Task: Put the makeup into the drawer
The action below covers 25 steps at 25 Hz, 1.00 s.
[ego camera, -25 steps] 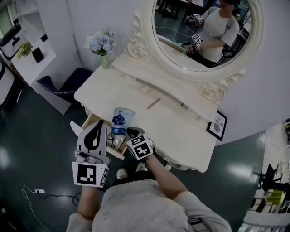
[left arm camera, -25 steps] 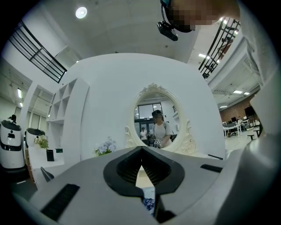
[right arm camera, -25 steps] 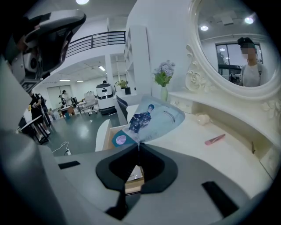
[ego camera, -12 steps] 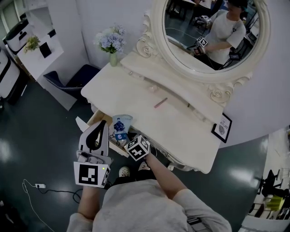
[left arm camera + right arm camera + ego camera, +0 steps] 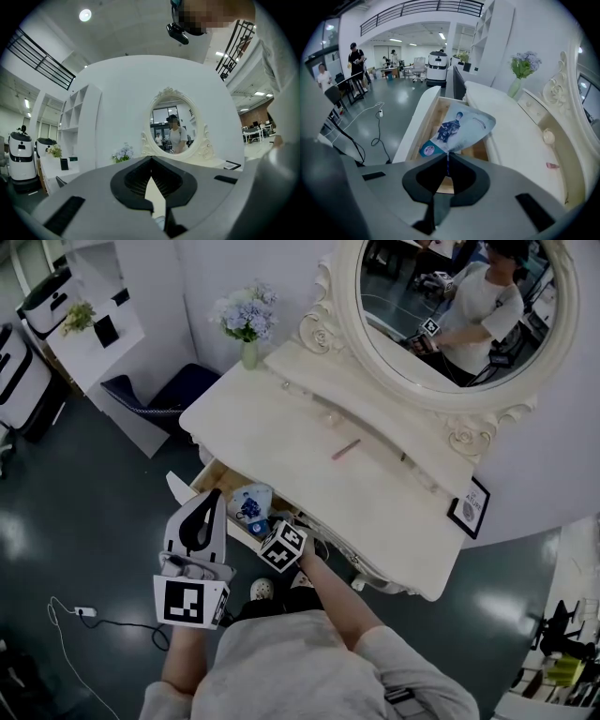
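Observation:
My right gripper (image 5: pixel 266 523) is shut on one edge of a flat pale-blue makeup packet (image 5: pixel 250 503) with a dark printed figure. The packet hangs tilted over the open wooden drawer (image 5: pixel 217 483) of the cream dressing table (image 5: pixel 281 432). In the right gripper view the packet (image 5: pixel 461 125) fans out from the gripper (image 5: pixel 448 162) above the drawer's wooden floor (image 5: pixel 436 115). My left gripper (image 5: pixel 216 495) is beside the drawer's left front corner, shut, with nothing in it. In the left gripper view it (image 5: pixel 151 159) points level toward the mirror. A pink makeup stick (image 5: pixel 346 449) lies on the tabletop.
An oval mirror (image 5: pixel 450 310) stands behind the table, a vase of flowers (image 5: pixel 246 320) at its left end and a small framed picture (image 5: pixel 472 505) at its right. A dark chair (image 5: pixel 159 395) sits left of the table. A cable (image 5: pixel 80 615) lies on the floor.
My right gripper has gone down and rolled, carrying the packet from the table's front edge down over the open drawer. The left gripper has stayed beside the drawer.

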Available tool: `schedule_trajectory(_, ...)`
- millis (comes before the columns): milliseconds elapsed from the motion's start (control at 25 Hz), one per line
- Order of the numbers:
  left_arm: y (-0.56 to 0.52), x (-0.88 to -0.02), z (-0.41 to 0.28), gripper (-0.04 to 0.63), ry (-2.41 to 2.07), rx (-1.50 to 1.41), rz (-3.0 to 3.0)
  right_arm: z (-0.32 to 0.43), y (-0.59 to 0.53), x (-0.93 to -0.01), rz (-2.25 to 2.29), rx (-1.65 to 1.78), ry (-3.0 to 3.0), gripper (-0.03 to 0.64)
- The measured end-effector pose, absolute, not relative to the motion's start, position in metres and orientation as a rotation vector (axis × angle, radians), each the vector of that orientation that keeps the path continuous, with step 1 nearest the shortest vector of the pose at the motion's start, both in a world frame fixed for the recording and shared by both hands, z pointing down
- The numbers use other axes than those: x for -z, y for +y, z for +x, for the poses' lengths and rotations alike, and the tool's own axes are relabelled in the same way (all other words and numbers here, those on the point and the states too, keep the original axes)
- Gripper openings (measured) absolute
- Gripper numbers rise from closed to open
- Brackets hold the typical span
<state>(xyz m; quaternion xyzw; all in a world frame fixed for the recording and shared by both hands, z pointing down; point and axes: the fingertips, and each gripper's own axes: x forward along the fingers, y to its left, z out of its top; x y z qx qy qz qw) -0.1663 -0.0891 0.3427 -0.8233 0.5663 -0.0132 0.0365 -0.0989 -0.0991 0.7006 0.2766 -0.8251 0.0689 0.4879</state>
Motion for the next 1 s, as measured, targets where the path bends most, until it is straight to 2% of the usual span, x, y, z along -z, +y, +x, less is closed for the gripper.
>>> schedule_trajectory(1000, -0.084, -0.353, -0.196, 0.014, 1.835, 0.089, -2.482, -0.104, -0.105, -0.734, 0.659, -0.225, -1.906, 0.029)
